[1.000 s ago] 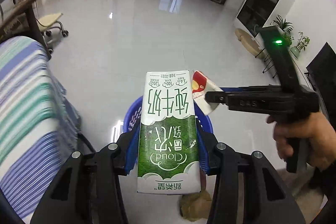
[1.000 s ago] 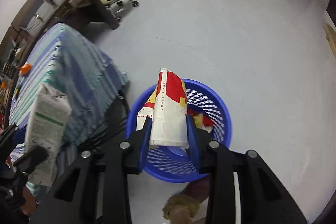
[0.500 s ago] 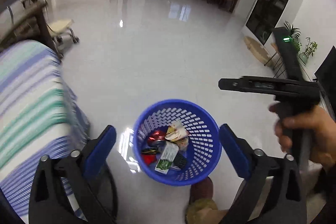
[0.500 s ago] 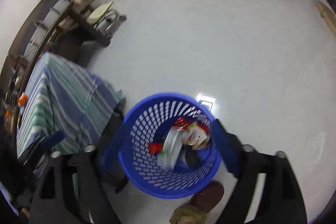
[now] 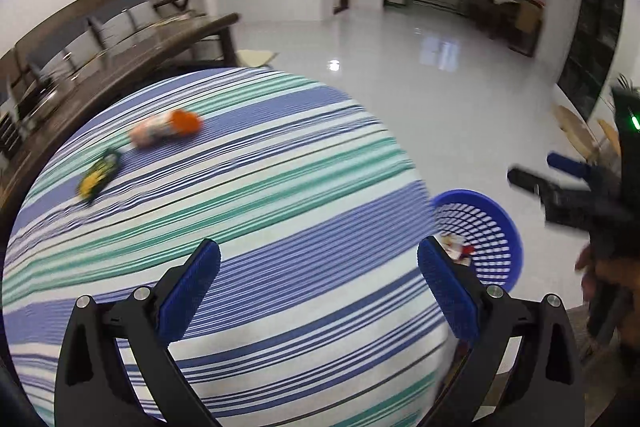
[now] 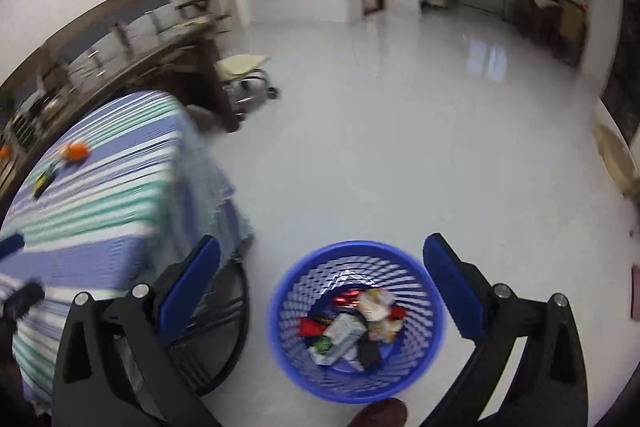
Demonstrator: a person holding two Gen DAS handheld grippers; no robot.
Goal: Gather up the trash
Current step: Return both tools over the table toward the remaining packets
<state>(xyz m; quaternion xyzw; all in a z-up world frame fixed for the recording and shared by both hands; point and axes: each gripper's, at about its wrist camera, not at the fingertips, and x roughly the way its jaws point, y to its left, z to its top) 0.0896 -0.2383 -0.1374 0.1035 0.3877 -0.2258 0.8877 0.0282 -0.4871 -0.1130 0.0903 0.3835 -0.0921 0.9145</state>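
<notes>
Two bits of trash left on the striped tablecloth (image 5: 280, 187): an orange-capped bottle (image 5: 166, 131) lying on its side and, just beside it, a small dark green/yellow wrapper (image 5: 98, 179). Both sit near the far edge, well apart from either tool. The blue basket (image 6: 356, 319) stands on the floor next to the table w/ cartons and wrappers already inside.

Left gripper (image 5: 318, 291) hangs over the cloth, fingers spread wide, nothing between them. Right gripper (image 6: 320, 287) is above the basket, jaws opening the last bit, also empty; the basket only shows through the gap, no contact.

Risks from here:
- Bottle is round and on its side, so a pad nudging it off-centre prob. rolls it away, maybe off the far edge.
- Wrapper is flat and thin; fingers could pinch the cloth along w/ it and drag the cloth, shifting the bottle.
- Both items are blurred, so what the wrapper actually is can't be told; could be stiffer than it looks.
- Basket is light-looking, with a shoe (image 6: 380, 413) close to its rim; a bump may tip it.
</notes>
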